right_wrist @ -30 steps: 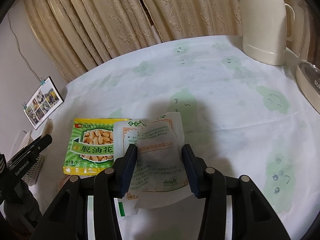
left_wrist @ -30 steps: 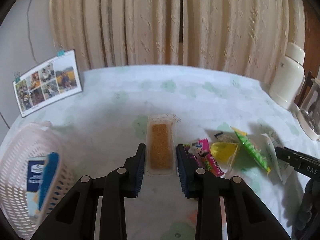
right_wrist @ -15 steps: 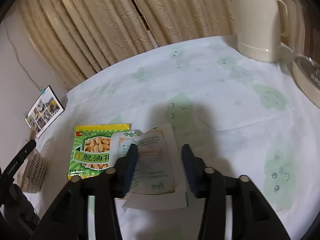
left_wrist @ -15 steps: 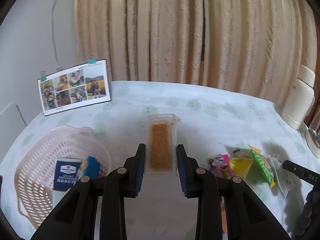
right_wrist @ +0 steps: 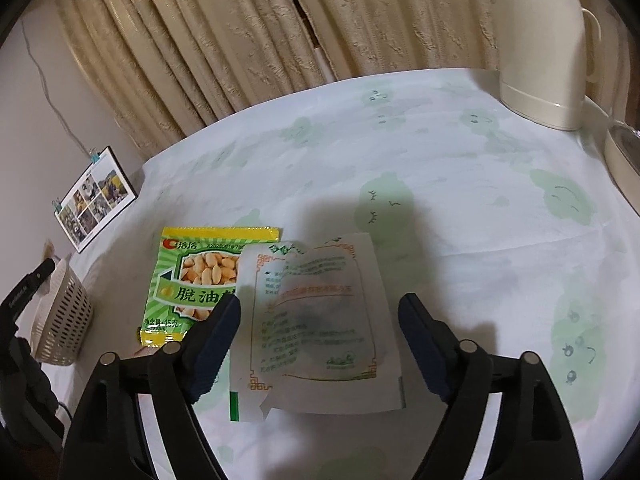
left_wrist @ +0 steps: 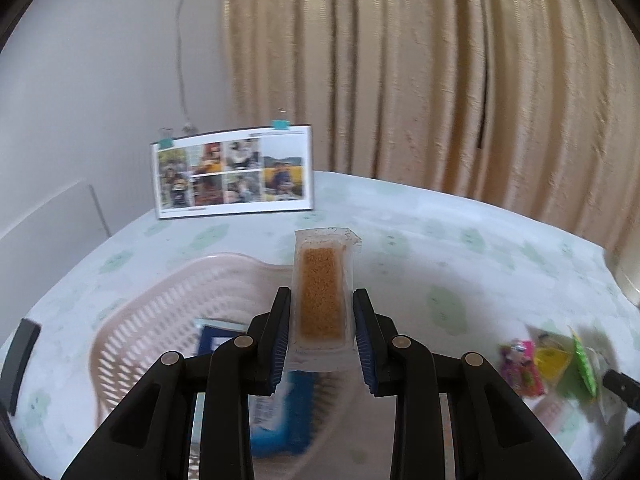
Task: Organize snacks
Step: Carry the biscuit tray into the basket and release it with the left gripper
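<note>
My left gripper is shut on a clear packet with a brown bar, held in the air over the pink slatted basket. A blue snack pack lies inside the basket. My right gripper stands open above a white printed packet lying flat on the table, its fingers spread to either side. A green and yellow peanut packet lies partly under the white one. The basket shows at the far left of the right wrist view.
More snack packets, pink, yellow and green, lie at the right. A photo calendar stands at the back. A cream thermos and an appliance base stand at the right. The tablecloth is pale green.
My left gripper has carried the brown bar packet up and leftward over the basket. My right gripper has opened and let go of the white packet, which now lies on the table.
</note>
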Available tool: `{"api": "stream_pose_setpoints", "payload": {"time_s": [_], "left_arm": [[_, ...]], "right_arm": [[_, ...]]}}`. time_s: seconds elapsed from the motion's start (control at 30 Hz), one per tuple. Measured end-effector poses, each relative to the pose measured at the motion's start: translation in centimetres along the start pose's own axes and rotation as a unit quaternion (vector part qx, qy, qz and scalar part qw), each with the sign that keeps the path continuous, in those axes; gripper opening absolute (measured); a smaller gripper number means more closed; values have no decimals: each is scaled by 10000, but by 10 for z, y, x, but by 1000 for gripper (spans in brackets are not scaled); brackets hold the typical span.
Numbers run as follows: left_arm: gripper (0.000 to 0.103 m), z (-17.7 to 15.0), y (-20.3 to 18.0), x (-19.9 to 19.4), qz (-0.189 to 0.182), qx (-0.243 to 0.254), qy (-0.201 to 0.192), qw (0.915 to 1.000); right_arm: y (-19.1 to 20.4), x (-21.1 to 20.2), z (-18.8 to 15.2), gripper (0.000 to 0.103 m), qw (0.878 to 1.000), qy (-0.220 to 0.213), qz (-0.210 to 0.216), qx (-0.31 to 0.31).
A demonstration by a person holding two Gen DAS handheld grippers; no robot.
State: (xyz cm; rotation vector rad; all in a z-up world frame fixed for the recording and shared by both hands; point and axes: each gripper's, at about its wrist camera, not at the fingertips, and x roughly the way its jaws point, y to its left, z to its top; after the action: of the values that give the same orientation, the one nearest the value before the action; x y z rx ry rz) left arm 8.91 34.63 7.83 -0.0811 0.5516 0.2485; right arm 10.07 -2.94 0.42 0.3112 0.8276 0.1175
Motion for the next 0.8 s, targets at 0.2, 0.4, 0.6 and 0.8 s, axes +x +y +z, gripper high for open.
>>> {"api": "stream_pose_setpoints", "payload": {"time_s": [0.2, 0.4, 0.6, 0.8], "left_arm": [[32, -1, 17, 7, 387, -155, 41, 9991], [75, -2, 27, 8, 668, -384, 56, 9970], [79, -1, 27, 1, 665, -451, -46, 9968], [79, -1, 22, -8, 519, -460, -128, 9975]], "right_arm": [[12, 3, -3, 89, 9994, 104, -85, -319], [20, 7, -6, 89, 9978, 195, -313, -556], [22, 6, -8, 79, 9968, 190, -493, -604], [19, 5, -7, 63, 9960, 142, -678, -565]]}}
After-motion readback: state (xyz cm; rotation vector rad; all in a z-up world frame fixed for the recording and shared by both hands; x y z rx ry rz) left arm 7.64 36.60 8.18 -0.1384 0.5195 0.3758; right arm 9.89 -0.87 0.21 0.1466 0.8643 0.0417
